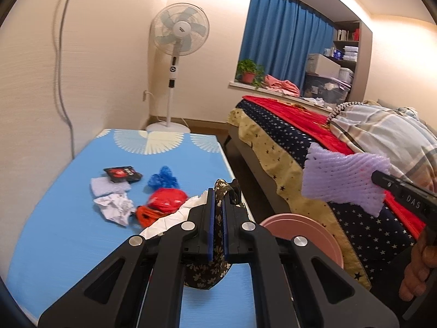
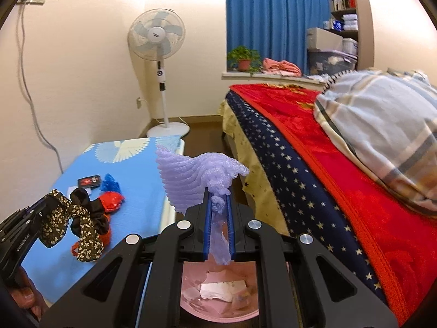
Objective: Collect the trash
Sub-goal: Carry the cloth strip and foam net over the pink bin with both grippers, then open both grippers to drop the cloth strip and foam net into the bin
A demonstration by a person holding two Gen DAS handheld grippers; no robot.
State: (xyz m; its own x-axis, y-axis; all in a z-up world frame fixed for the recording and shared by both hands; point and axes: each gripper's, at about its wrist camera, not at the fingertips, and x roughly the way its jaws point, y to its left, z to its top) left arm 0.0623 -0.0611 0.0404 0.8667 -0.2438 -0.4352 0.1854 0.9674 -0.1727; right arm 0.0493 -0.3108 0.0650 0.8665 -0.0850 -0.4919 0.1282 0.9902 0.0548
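Purple foam net (image 2: 191,180) — pinched in right gripper (image 2: 218,213) jaws above pink bin (image 2: 218,300) | left gripper (image 1: 217,224) clamps floral scrunchie (image 1: 218,207) | paper wad (image 1: 114,207), red bag (image 1: 166,199) — on blue table (image 1: 68,232)

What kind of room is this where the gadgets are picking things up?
Most likely a bedroom in someone's home. A bed with a red blanket and a plaid pillow fills the right side, a standing fan stands against the wall, and blue curtains hang behind a potted plant.
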